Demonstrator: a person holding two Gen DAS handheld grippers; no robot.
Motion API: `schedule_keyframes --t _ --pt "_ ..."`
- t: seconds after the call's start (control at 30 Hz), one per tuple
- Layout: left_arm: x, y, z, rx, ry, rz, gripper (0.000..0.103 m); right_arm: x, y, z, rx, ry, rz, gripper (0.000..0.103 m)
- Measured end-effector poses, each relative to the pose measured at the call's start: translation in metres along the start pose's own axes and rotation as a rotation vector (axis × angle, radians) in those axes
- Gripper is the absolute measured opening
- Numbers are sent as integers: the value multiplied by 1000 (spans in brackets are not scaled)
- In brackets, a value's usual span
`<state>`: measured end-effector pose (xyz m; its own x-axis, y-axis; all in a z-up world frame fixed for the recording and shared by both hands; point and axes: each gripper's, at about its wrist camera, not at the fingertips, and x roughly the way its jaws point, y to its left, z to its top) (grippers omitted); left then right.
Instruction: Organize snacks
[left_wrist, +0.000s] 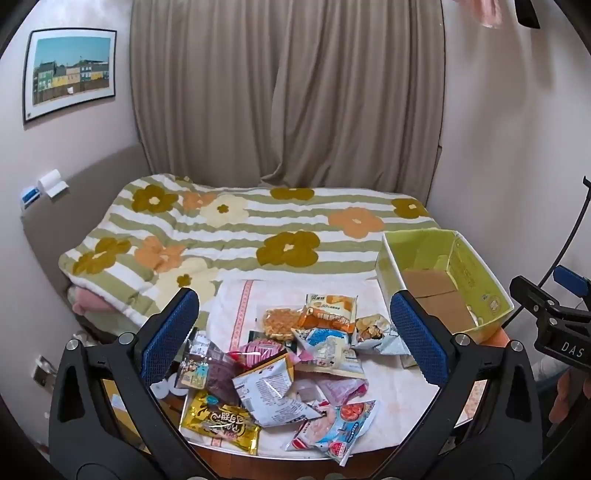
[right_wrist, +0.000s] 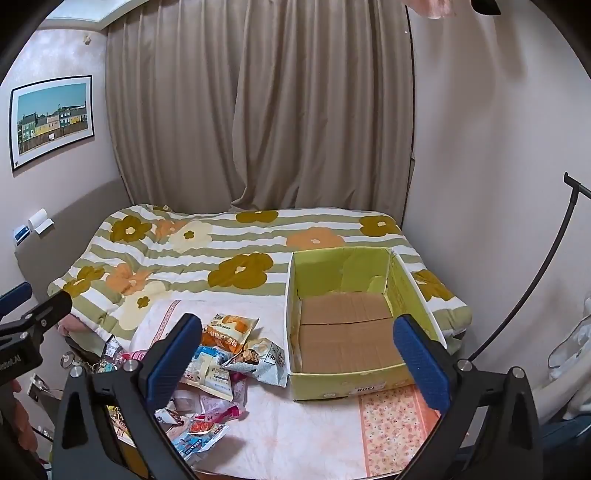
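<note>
A pile of snack packets (left_wrist: 280, 365) lies on a white cloth on the table, with a gold packet (left_wrist: 219, 421) at the front left and an orange one (left_wrist: 327, 315) at the back. The pile also shows in the right wrist view (right_wrist: 218, 369). A green open cardboard box (left_wrist: 447, 280) stands empty at the right; it shows in the right wrist view too (right_wrist: 351, 317). My left gripper (left_wrist: 295, 339) is open above the pile, holding nothing. My right gripper (right_wrist: 295, 365) is open and empty, in front of the box's left front corner.
A bed with a flowered striped quilt (left_wrist: 229, 236) lies behind the table, under beige curtains. A floral cloth (right_wrist: 399, 428) covers the table's right front. A black lamp stand (right_wrist: 532, 280) curves up at the right. The table edge runs along the bottom of both views.
</note>
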<state>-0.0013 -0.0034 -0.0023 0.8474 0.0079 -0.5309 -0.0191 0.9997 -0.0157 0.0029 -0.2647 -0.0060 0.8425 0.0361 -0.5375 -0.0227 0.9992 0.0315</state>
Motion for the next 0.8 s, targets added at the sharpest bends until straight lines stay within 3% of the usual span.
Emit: schedule_keyframes --t 0.8 --pt "6 8 2 -10 8 42 103 9 15 -11 -5 27 34 103"
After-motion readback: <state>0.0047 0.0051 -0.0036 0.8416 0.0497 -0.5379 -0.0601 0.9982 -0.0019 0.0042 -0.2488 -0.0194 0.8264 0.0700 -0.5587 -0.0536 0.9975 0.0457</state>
